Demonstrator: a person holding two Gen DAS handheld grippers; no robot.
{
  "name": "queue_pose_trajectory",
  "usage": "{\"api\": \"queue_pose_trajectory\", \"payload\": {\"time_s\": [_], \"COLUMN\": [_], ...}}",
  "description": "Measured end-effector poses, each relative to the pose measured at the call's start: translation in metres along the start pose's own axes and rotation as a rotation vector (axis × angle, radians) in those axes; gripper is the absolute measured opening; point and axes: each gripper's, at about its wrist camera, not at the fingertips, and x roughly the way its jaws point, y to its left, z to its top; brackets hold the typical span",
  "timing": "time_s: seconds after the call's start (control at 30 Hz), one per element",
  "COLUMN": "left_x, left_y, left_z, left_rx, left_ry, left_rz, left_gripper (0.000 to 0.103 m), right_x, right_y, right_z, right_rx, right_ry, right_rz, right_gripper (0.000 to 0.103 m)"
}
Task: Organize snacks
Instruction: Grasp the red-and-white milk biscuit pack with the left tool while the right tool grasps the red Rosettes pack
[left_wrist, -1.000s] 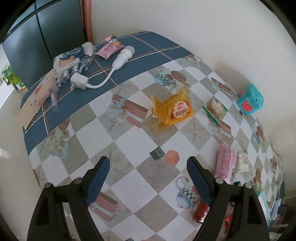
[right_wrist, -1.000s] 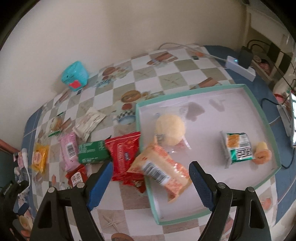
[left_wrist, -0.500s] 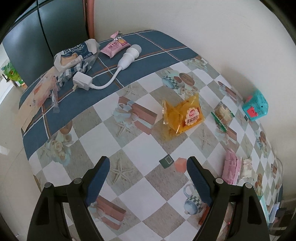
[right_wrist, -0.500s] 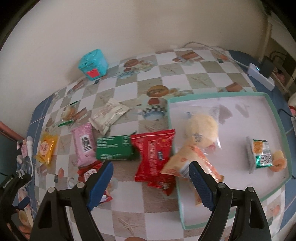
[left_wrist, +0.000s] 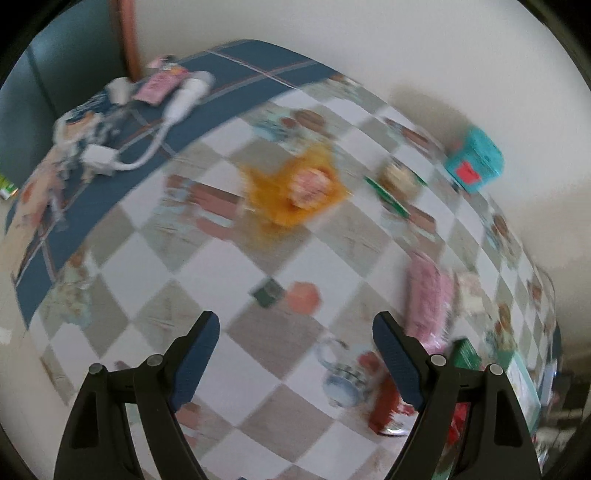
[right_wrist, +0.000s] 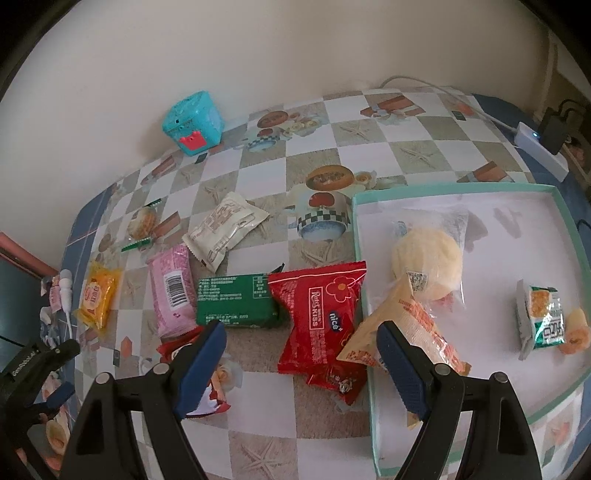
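Right gripper (right_wrist: 297, 334) hangs above the checked tablecloth (right_wrist: 373, 147), jaws spread wide with nothing between them; below the gap lies a red Rose Kiss packet (right_wrist: 319, 314), flat on the cloth and touching the left rim of the teal-edged tray (right_wrist: 557, 195). The tray sits at the right end of the tabletop and holds a round pale cake in clear wrap (right_wrist: 428, 267), a green-and-white small packet (right_wrist: 543, 317) near its right wall, and an orange-printed bag (right_wrist: 406, 325) lying across its left rim. Left of the red packet, touching it, is a green packet (right_wrist: 236, 301); then a pink packet (right_wrist: 173, 291), a cream packet (right_wrist: 225, 229) behind them, and a yellow packet (right_wrist: 96, 297) near the left edge. A teal cube box (right_wrist: 192, 123) stands by the wall. Left gripper (left_wrist: 291, 330), view blurred, also has jaws wide and empty, over bare cloth; a white cable with plug (left_wrist: 147, 140) lies at the far left corner.
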Motion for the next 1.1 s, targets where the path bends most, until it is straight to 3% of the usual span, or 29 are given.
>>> {"api": "queue_pose_trajectory", "payload": {"time_s": [0.27, 0.67, 0.93, 1.0, 1.03, 1.1], "left_x": [0.013, 0.042, 0.062, 0.066, 0.068, 0.072], "left_y": [-0.042, -0.092, -0.111, -0.111, -0.110, -0.109], "left_z": [-0.017, -0.046, -0.059, -0.059, -0.059, -0.058], "left_rx": [0.111, 0.274, 0.336, 0.333, 0.331, 0.327], "left_ry": [0.058, 0.147, 0.188, 0.192, 0.190, 0.193], "left_rz": [-0.059, -0.060, -0.032, -0.024, -0.010, -0.006], "left_gripper": [0.086, 0.086, 0.085, 0.074, 0.061, 0.054], "right_x": [-0.005, -0.005, -0.010, -0.010, -0.009, -0.006], "right_y": [-0.010, -0.017, -0.032, -0.029, -0.026, -0.018], "right_z": [0.006, 0.009, 0.012, 0.012, 0.012, 0.010], "right_rx": [0.014, 0.017, 0.050, 0.038, 0.030, 0.005], "right_ry": [-0.019, -0.019, -0.030, -0.033, -0.031, -0.025], "right_rz": [0.011, 0.005, -0.015, -0.005, -0.001, 0.003], "right_gripper": [0.080, 0.064, 0.063, 0.063, 0.063, 0.063]}}
